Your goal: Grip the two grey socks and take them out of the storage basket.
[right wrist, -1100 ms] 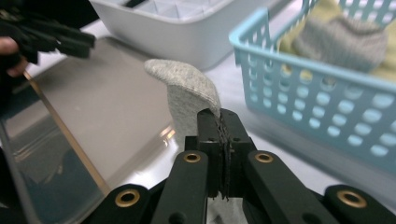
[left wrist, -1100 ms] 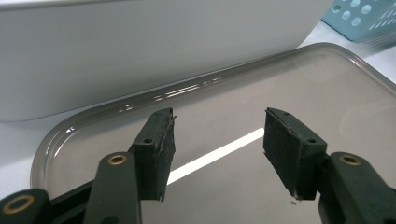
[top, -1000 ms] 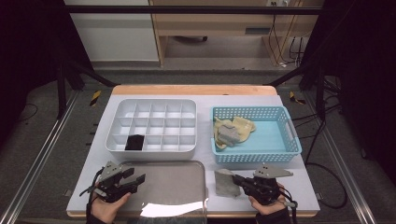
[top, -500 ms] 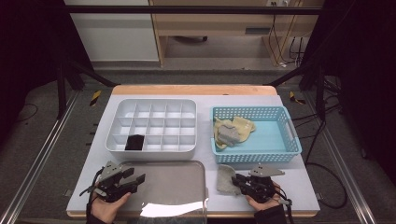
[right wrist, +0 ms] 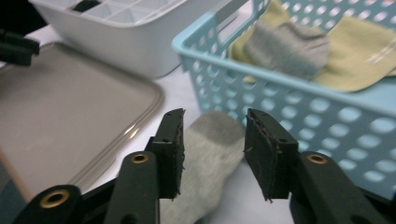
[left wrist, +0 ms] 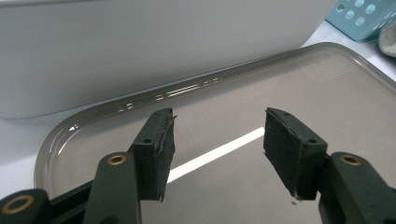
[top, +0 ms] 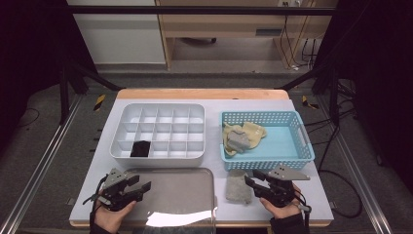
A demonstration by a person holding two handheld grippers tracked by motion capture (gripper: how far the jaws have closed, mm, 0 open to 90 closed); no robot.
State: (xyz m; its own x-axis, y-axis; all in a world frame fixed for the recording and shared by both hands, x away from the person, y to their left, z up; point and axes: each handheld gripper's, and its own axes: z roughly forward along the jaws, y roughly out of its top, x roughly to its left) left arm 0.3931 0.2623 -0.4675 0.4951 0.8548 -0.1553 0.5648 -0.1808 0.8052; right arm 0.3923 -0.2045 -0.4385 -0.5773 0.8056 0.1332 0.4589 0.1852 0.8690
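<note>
We see the right gripper point(right wrist: 212, 154) with jaws apart, just opening, over the grey sock point(right wrist: 205, 158), pads off it. The sock point(top: 237, 189) lies on the table between lid point(top: 180, 195) and basket point(top: 265, 117). The left gripper point(left wrist: 217, 151) gapes empty above the lid; the high view shows the box point(top: 160, 156) too.
</note>
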